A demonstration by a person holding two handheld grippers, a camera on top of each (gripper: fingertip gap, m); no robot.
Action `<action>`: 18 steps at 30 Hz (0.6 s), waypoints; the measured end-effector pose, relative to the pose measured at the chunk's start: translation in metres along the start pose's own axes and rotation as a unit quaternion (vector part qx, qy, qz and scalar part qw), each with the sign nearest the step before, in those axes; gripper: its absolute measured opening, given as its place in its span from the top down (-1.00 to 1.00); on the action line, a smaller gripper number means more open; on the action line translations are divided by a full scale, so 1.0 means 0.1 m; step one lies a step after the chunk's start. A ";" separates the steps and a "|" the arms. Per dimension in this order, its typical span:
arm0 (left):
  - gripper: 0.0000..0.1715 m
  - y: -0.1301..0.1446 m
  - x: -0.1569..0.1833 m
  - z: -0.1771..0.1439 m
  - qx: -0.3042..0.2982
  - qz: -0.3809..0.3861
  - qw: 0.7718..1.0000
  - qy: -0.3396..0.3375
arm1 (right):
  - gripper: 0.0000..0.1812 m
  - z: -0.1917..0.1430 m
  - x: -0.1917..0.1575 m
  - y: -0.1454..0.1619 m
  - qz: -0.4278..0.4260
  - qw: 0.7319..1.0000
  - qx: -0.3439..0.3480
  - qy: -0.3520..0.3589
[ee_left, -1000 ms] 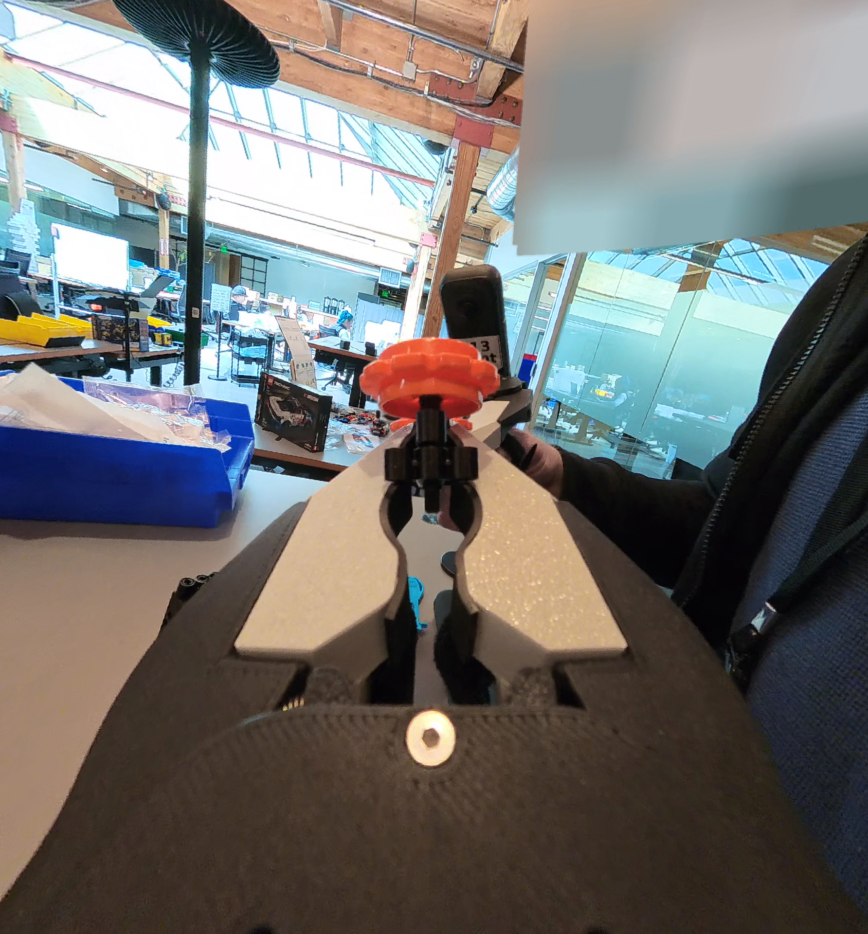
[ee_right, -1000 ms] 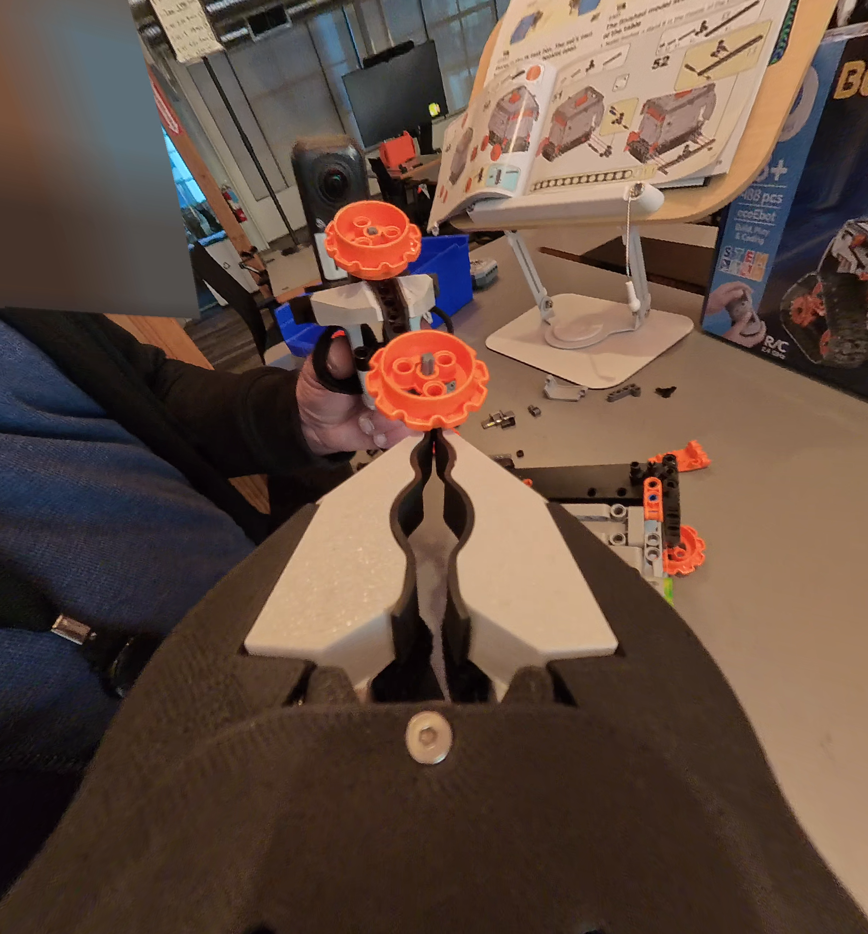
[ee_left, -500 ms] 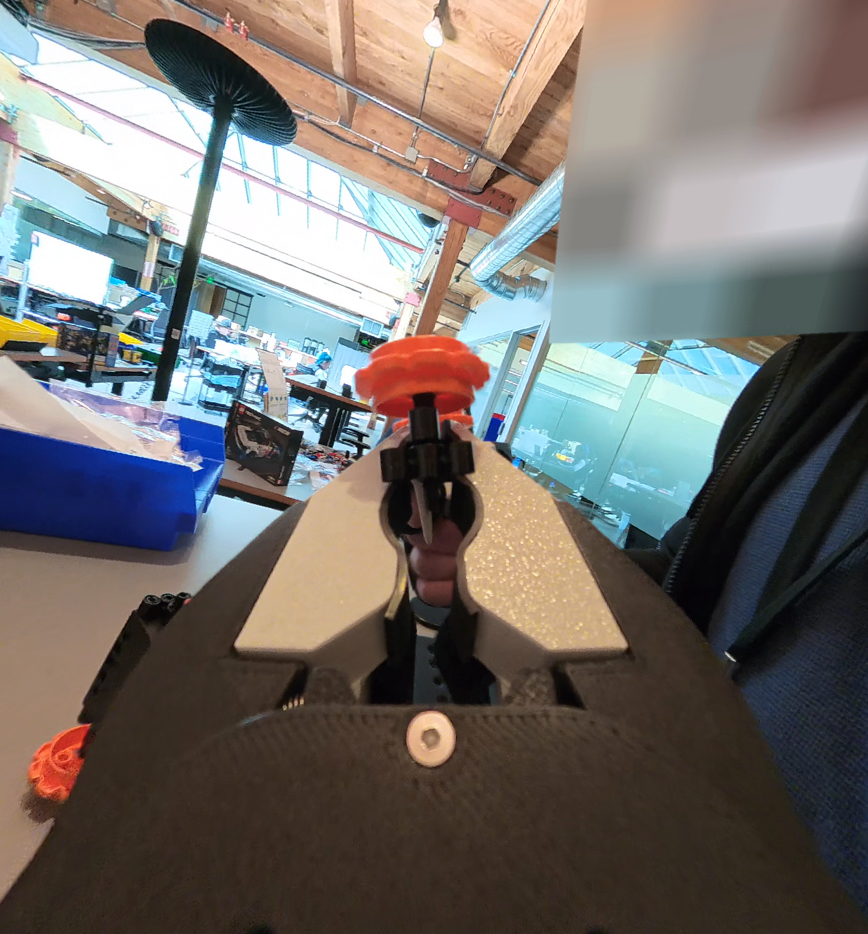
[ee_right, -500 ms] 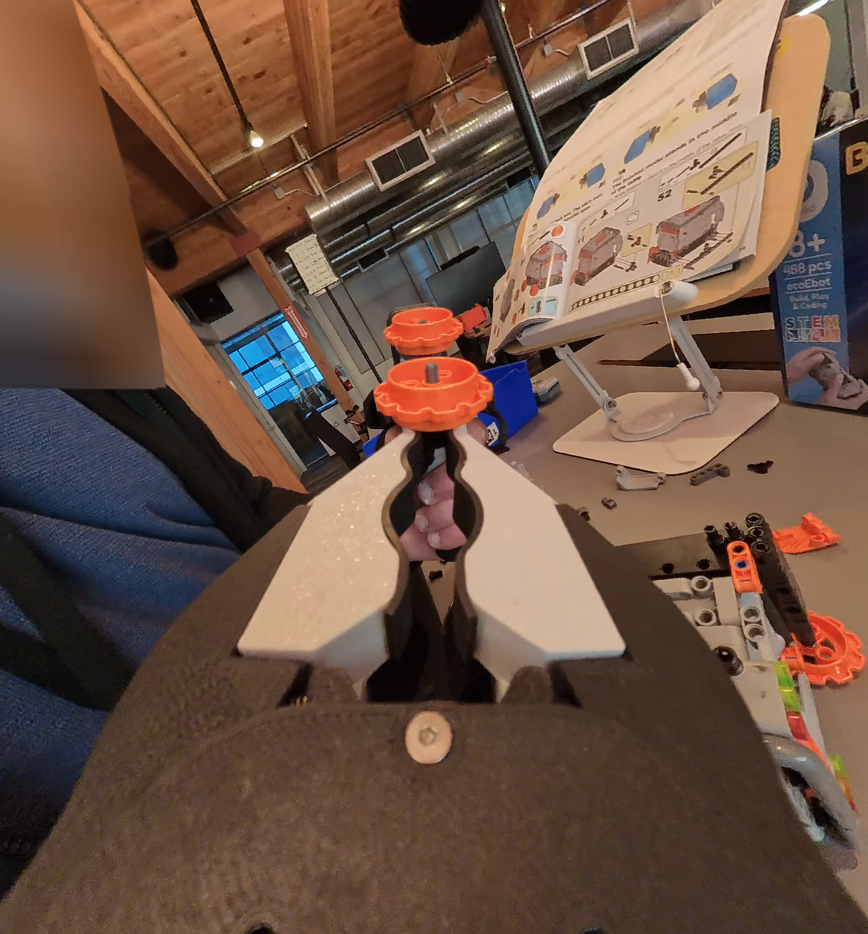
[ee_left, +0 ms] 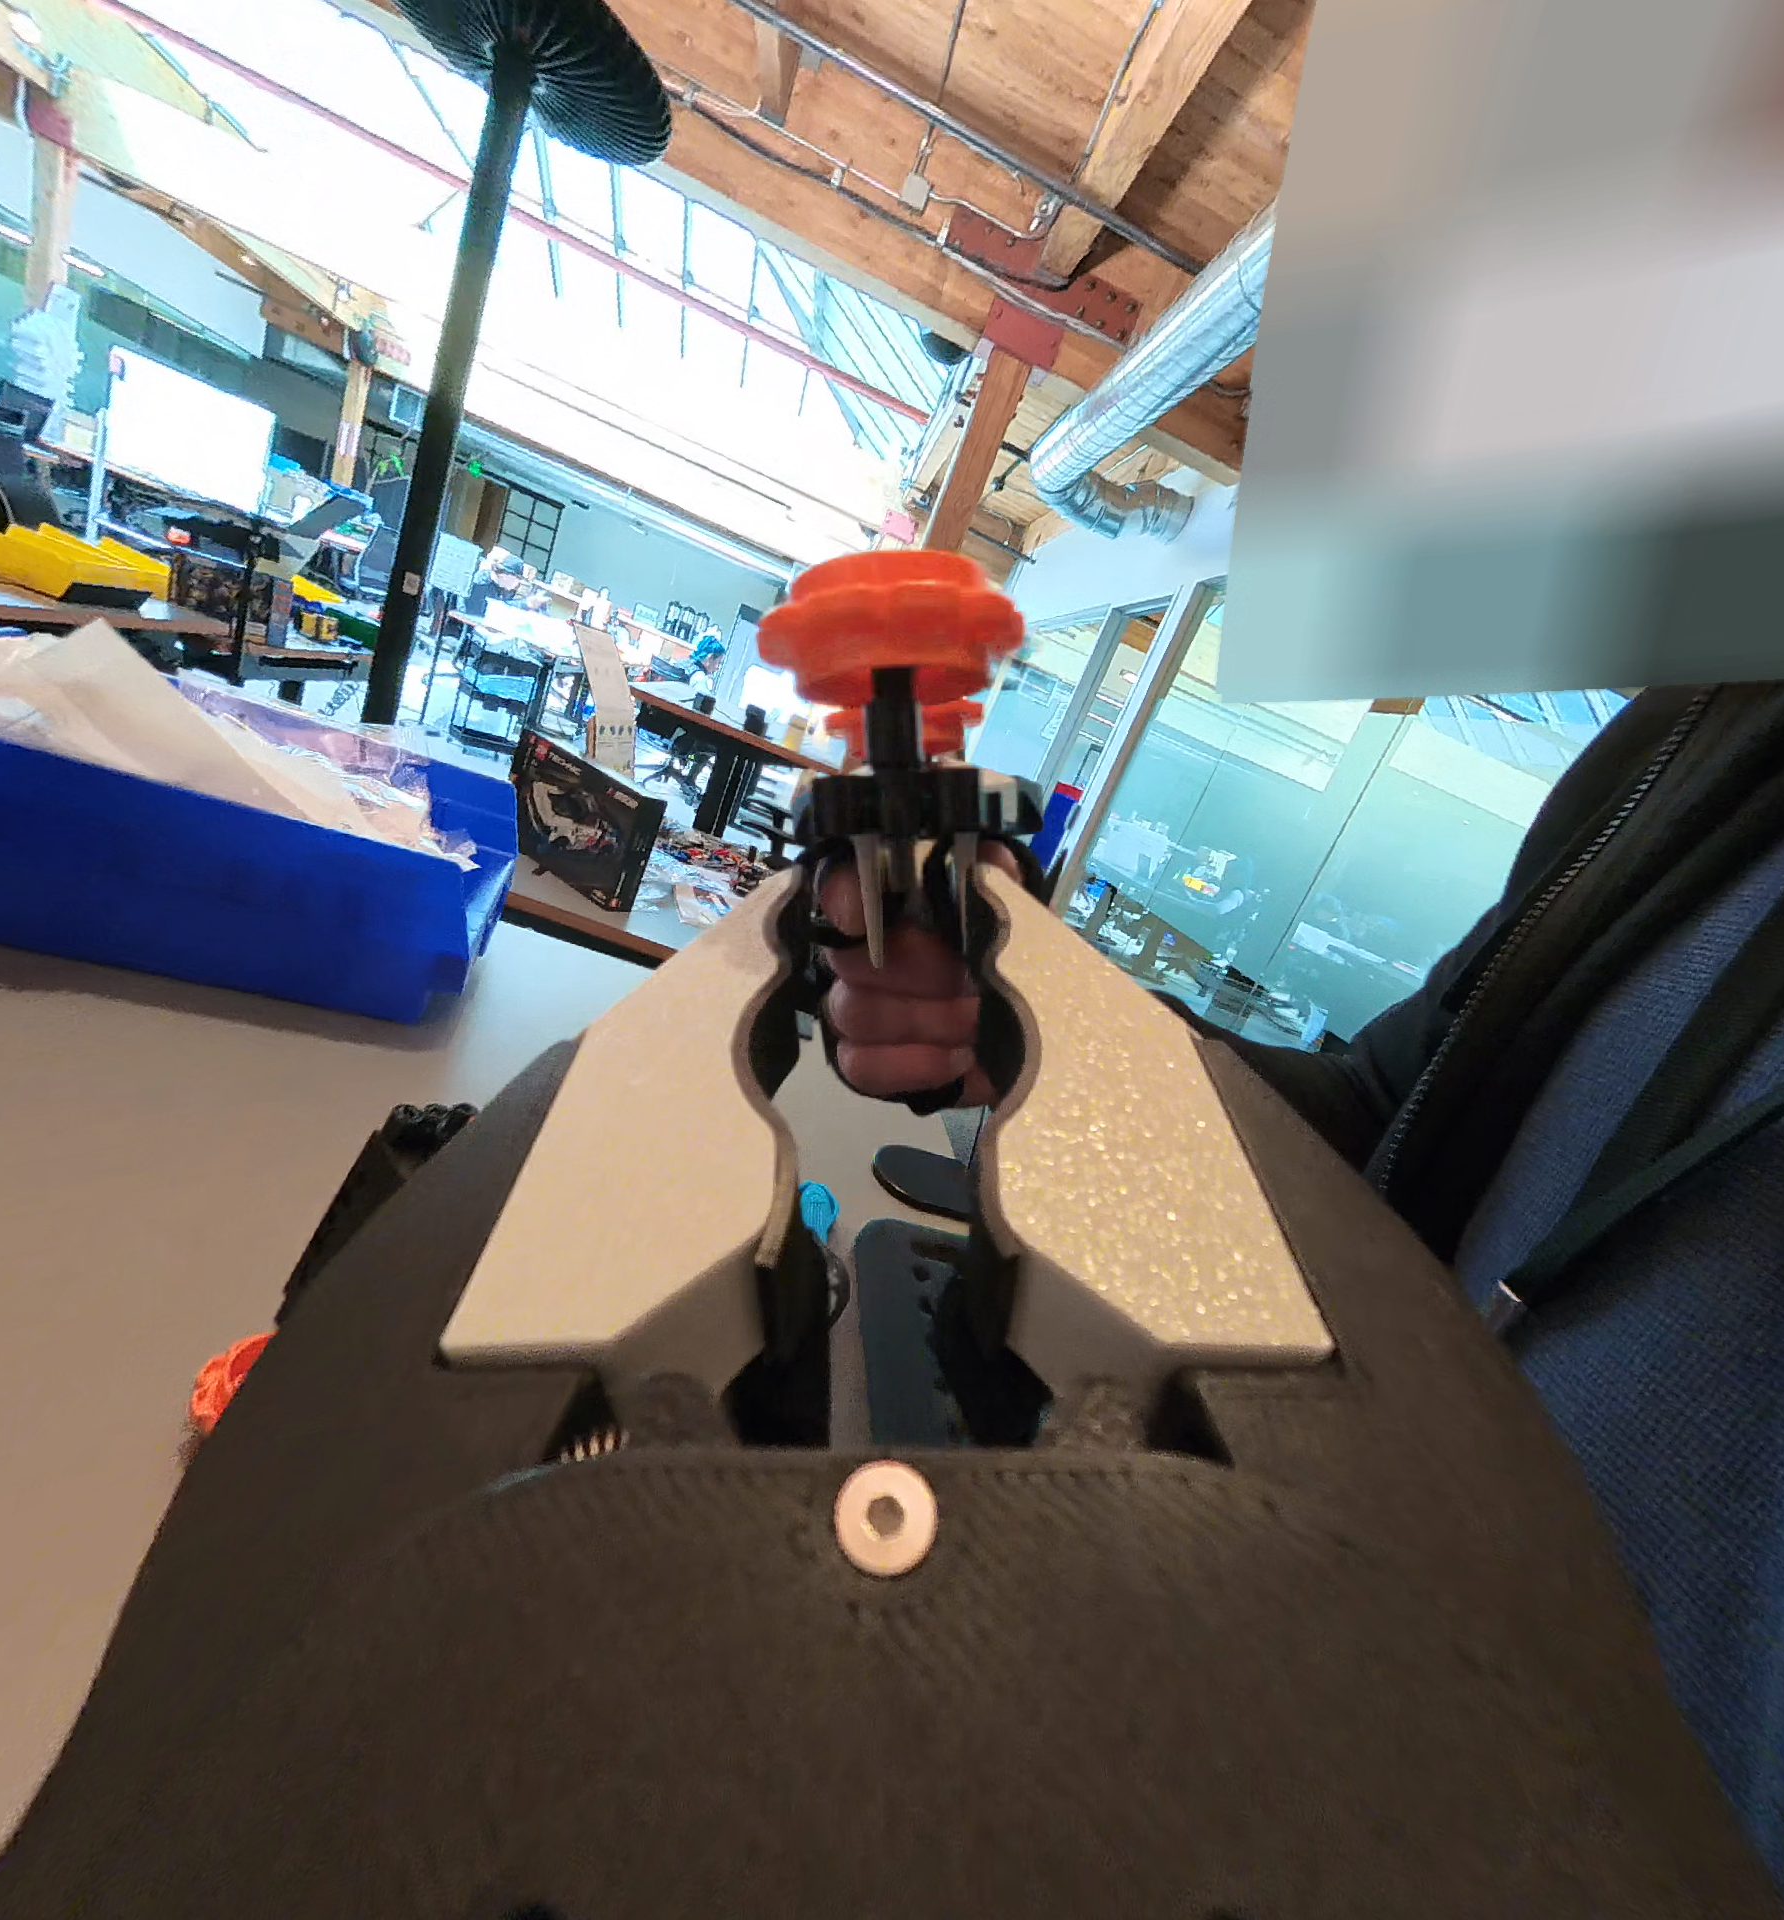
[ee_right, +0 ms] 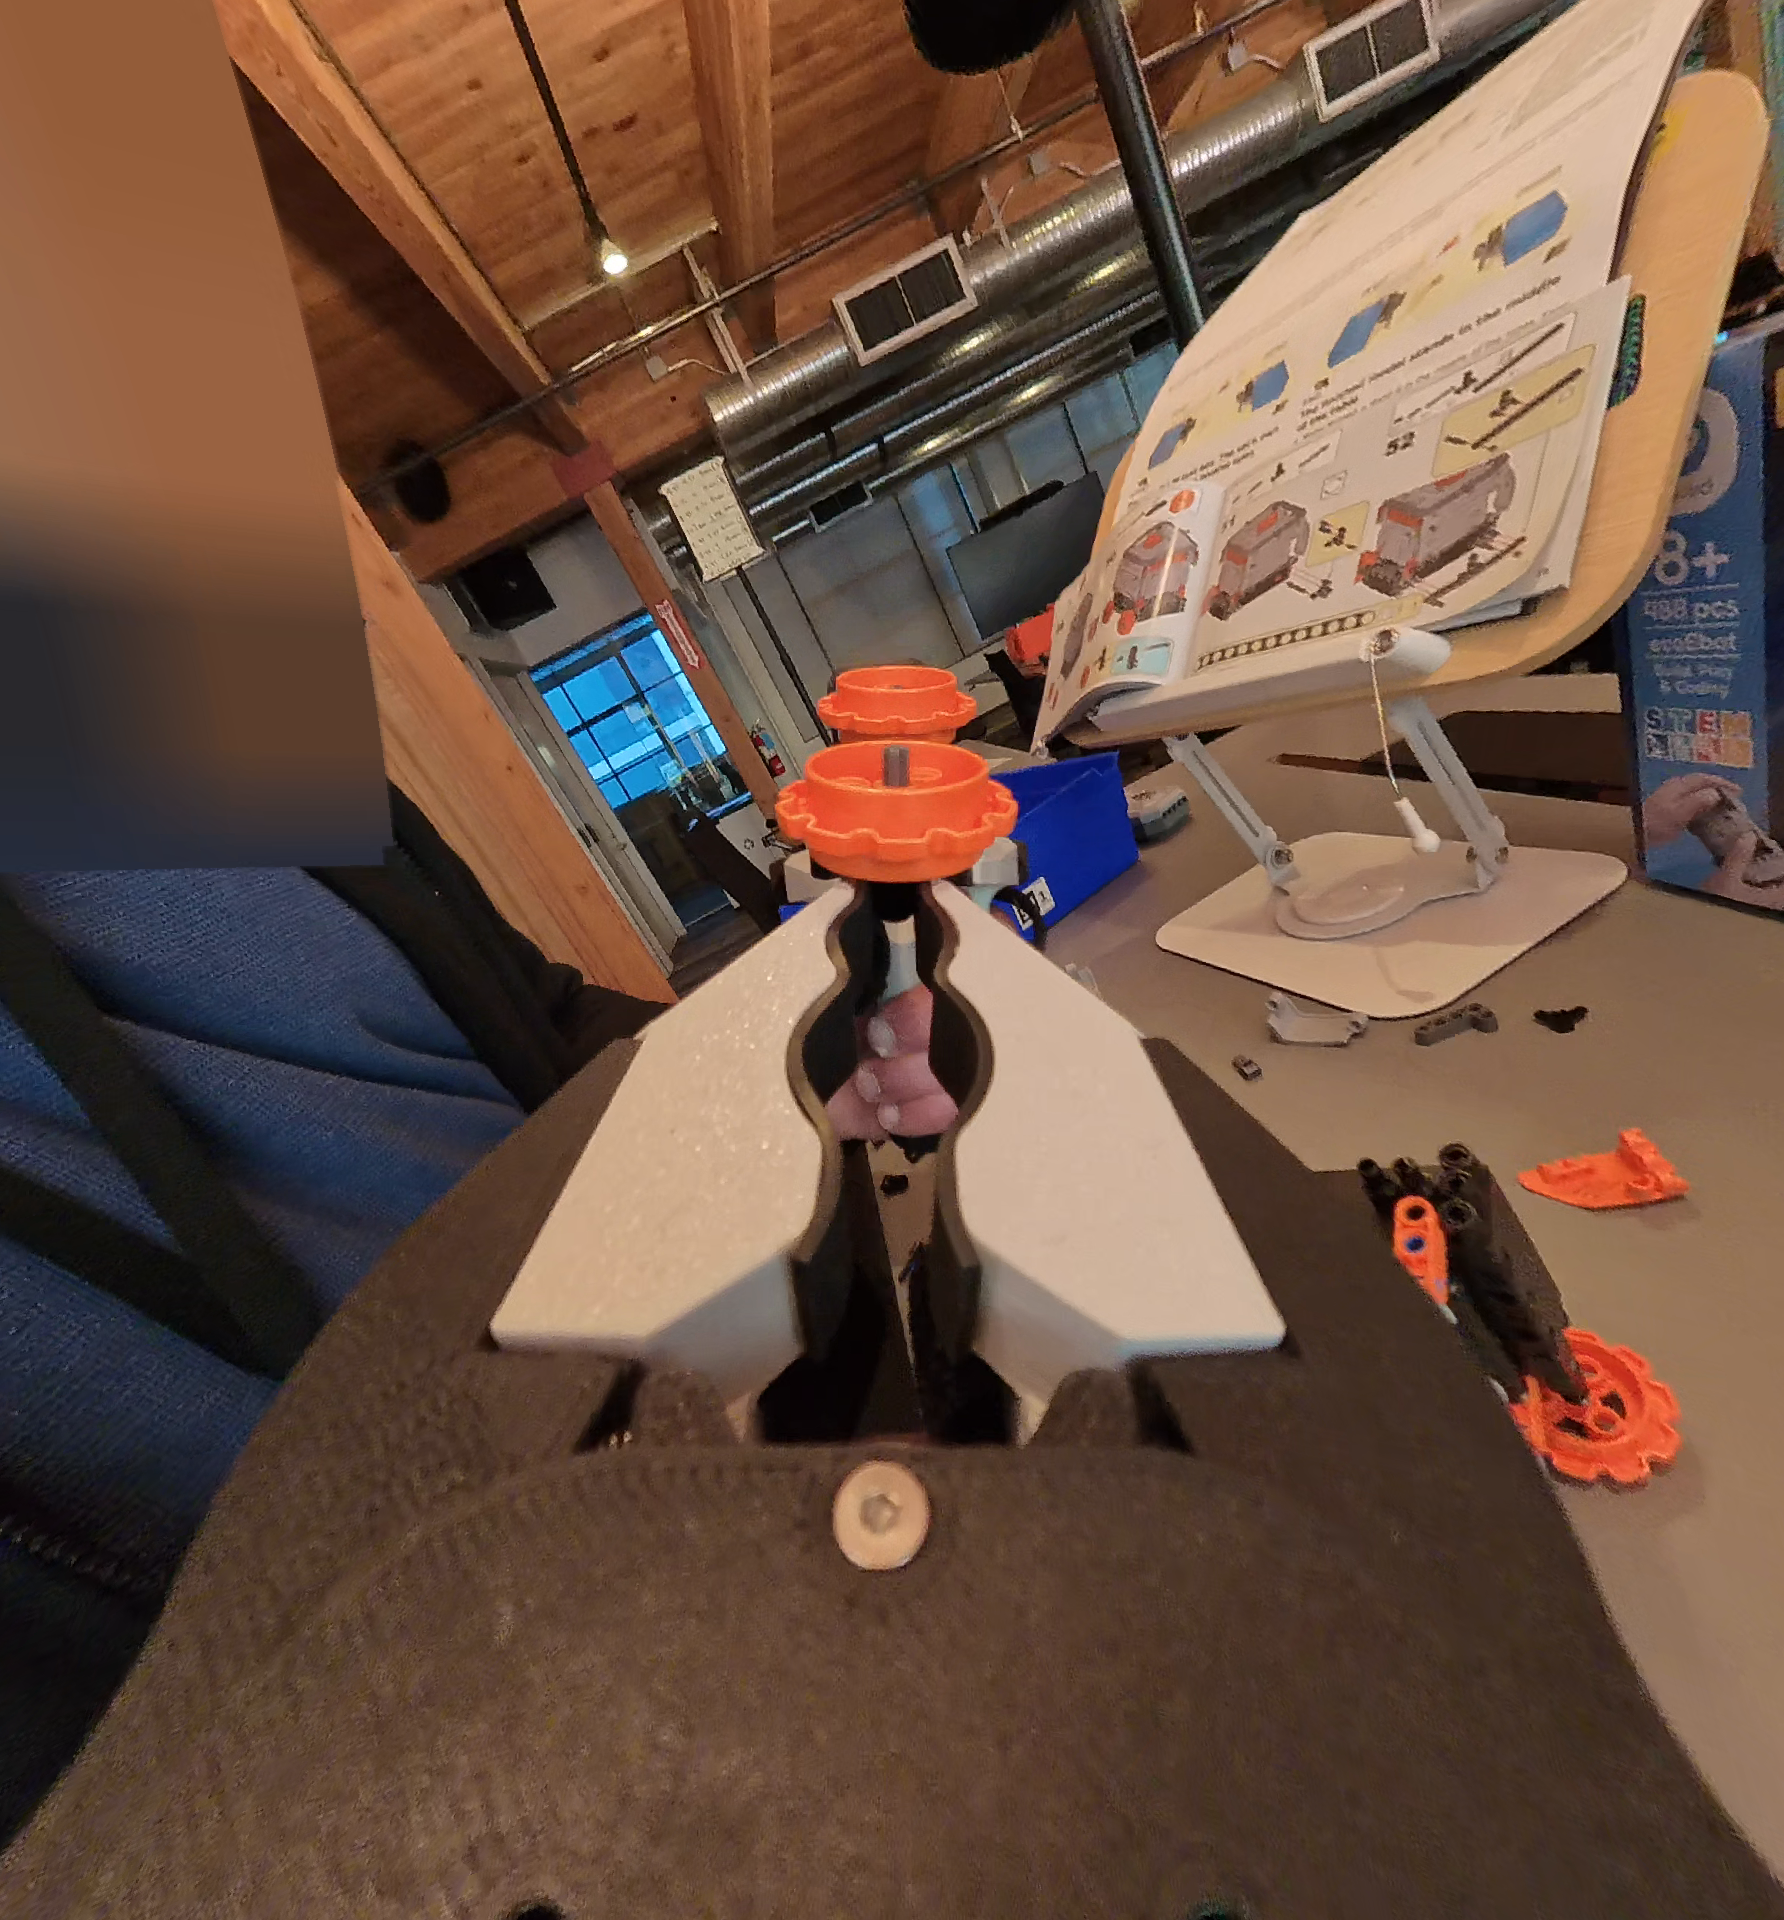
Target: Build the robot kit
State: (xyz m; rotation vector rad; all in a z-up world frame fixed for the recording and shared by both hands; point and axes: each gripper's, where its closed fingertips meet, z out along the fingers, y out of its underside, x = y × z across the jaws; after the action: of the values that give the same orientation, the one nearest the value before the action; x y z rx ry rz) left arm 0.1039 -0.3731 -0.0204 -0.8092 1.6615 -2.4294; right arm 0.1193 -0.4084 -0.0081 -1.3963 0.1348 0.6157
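My left gripper (ee_left: 893, 883) has its jaws parted on either side of a black cross piece (ee_left: 893, 810). A short axle on that piece carries an orange toothed wheel (ee_left: 890, 623). I cannot tell whether the fingers still touch it. A second orange wheel (ee_left: 898, 717) shows just behind. My right gripper (ee_right: 893, 904) is shut on the black axle under its own orange wheel (ee_right: 893, 821). The other wheel (ee_right: 893, 698) is right behind it, flanked by the left gripper's white tips. A hand (ee_right: 893, 1081) shows through the gap.
A partly built black and grey model (ee_right: 1470, 1278) with an orange wheel (ee_right: 1594, 1413) lies on the grey table (ee_right: 1750, 1351), near a loose orange piece (ee_right: 1605, 1184). A booklet stand (ee_right: 1387, 914) and a blue box (ee_right: 1750, 623) are behind. A blue bin (ee_left: 192, 873) is on the left. About 5 cm separates my left fingertips from my right.
Both grippers tilted upward and brought the two wheels close together, one behind the other. The left jaws went from closed on the black piece to clearly parted.
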 end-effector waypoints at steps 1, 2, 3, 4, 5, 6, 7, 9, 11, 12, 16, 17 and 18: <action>0.66 -0.01 -0.01 -0.03 0.001 -0.002 1.000 -0.002 | 0.95 -0.01 0.03 0.00 0.003 1.000 -0.004 0.000; 0.65 -0.02 -0.02 -0.05 0.000 -0.004 1.000 -0.004 | 0.95 -0.03 0.05 0.00 0.006 1.000 -0.009 -0.004; 0.64 -0.02 -0.03 -0.07 -0.003 -0.004 1.000 -0.009 | 0.95 -0.04 0.07 -0.01 0.007 1.000 -0.012 -0.006; 0.64 -0.04 -0.04 -0.09 -0.003 0.000 1.000 -0.012 | 0.95 -0.04 0.09 0.00 0.008 1.000 -0.020 -0.006; 0.64 -0.06 -0.06 -0.12 -0.003 0.001 1.000 -0.014 | 0.95 -0.05 0.12 0.01 0.006 0.999 -0.032 -0.007; 0.63 -0.09 -0.08 -0.14 -0.007 0.003 1.000 -0.016 | 0.95 -0.06 0.14 0.01 0.002 0.999 -0.043 -0.009; 0.63 -0.12 -0.11 -0.17 -0.011 0.009 1.000 -0.022 | 0.95 -0.07 0.16 0.00 0.000 0.999 -0.052 -0.013; 0.63 -0.16 -0.15 -0.22 -0.022 0.011 1.000 -0.020 | 0.95 -0.08 0.20 -0.04 -0.006 0.997 -0.073 -0.026; 0.64 -0.15 -0.19 -0.24 -0.039 -0.003 0.999 -0.014 | 0.95 -0.08 0.24 -0.06 -0.012 0.994 -0.105 -0.037; 0.65 -0.13 -0.19 -0.25 -0.047 -0.008 0.999 -0.011 | 0.95 -0.07 0.27 -0.03 -0.017 0.991 -0.128 -0.041; 0.72 0.00 -0.25 -0.22 -0.077 -0.020 0.997 -0.017 | 0.95 -0.02 0.39 0.02 -0.010 0.980 -0.186 -0.068; 0.73 0.02 -0.27 -0.22 -0.074 -0.026 0.997 -0.019 | 0.95 -0.01 0.42 0.03 -0.009 0.978 -0.196 -0.075; 0.74 0.05 -0.27 -0.22 -0.076 -0.032 0.996 -0.018 | 0.95 -0.01 0.44 0.04 -0.009 0.975 -0.208 -0.081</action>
State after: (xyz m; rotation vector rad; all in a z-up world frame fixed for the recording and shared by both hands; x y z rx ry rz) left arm 0.1157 -0.3464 -0.0407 -0.9347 1.8525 -2.3355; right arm 0.1544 -0.3950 -0.0310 -1.7399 -0.1457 0.7689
